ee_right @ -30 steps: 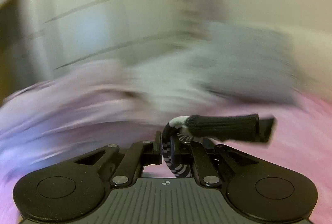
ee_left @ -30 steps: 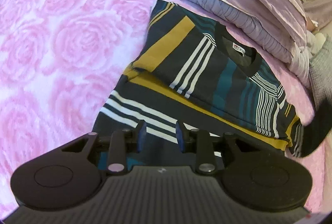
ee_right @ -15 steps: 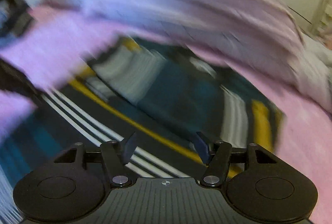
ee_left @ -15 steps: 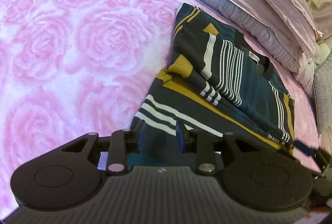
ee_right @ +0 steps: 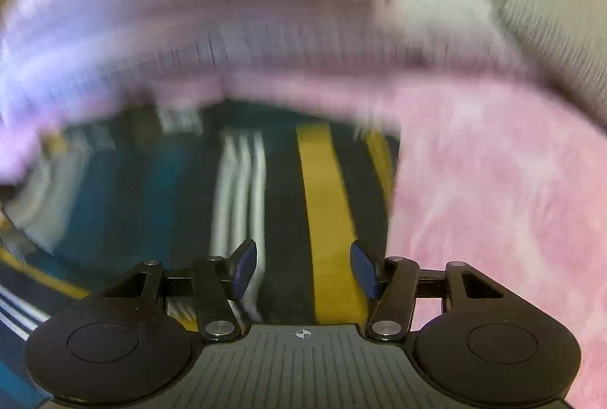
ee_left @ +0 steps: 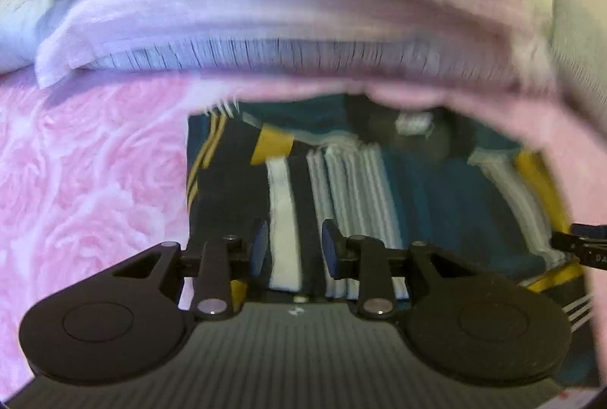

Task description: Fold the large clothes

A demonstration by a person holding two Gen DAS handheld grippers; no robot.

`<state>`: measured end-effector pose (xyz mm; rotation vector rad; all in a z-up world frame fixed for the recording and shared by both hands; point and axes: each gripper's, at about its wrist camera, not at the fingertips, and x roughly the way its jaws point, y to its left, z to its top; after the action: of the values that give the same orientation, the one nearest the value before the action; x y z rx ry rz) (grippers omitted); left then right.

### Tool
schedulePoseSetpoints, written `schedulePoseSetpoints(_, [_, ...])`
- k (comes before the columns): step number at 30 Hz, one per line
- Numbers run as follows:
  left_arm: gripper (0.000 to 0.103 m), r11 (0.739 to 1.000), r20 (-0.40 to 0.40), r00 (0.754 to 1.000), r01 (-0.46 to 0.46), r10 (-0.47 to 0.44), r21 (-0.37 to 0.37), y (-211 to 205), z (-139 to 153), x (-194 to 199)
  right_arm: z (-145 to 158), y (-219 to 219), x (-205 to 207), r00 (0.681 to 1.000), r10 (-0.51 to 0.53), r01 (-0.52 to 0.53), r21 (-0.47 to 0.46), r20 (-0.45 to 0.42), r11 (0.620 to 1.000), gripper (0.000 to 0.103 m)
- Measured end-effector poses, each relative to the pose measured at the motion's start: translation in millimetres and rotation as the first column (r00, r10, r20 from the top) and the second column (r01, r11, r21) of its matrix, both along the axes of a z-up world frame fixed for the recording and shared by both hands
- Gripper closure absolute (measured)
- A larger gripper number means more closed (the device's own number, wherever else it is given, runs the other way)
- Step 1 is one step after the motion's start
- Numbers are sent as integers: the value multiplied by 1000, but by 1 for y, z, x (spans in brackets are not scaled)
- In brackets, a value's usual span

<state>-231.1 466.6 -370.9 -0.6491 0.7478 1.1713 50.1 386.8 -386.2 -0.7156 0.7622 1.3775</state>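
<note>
A dark striped shirt [ee_left: 417,181] with teal, white and mustard bands lies partly folded on the pink bed cover, collar label toward the far bedding. My left gripper [ee_left: 294,246] hovers over its near left part, jaws a little apart with nothing pinched; a white stripe shows through the gap. In the right wrist view the same shirt [ee_right: 170,200] fills the left half, blurred by motion. My right gripper [ee_right: 303,270] hangs over its right edge, jaws wide and closing, no cloth between the pads. A tip of the right gripper [ee_left: 580,242] shows at the left view's right edge.
A pink rose-patterned bed cover [ee_left: 95,181] spreads left of the shirt and also right of it [ee_right: 493,200]. Folded lilac bedding [ee_left: 284,10] is stacked just behind the collar. A grey cushion [ee_right: 550,41] sits at the far right.
The right gripper let go of the dark cuffed sleeve, opened and dropped toward the shirt. The sleeve now lies folded across the shirt. The left gripper swung round to face the collar end.
</note>
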Motion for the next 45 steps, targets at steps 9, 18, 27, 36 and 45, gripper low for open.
schedulePoseSetpoints(9, [80,1000,-1,1000,-5,5,-16,-71,10,-33,24,-71,-25,997,60,-61,30,39,998,50])
schedulePoseSetpoints(18, [81,982,-11,996,85,-88,-169,-215,-4,-66,7,-206,-50,996,85,-78,-150,40,986,50])
schedulePoseSetpoints(27, [80,953,-80,982,142,-169,-267,-324,8,-103,14,-360,-65,1000,9,-14,-322,-17,947,50])
schedulePoseSetpoints(36, [79,936,-55,998,-16,-3,-350,-357,37,-96,48,-379,-57,991,-31,-6,-275,-130,961,50])
schedulePoseSetpoints(45, [71,946,-110,993,-63,29,-318,-386,97,-43,119,-385,-49,984,-6,-41,-253,-180,967,50])
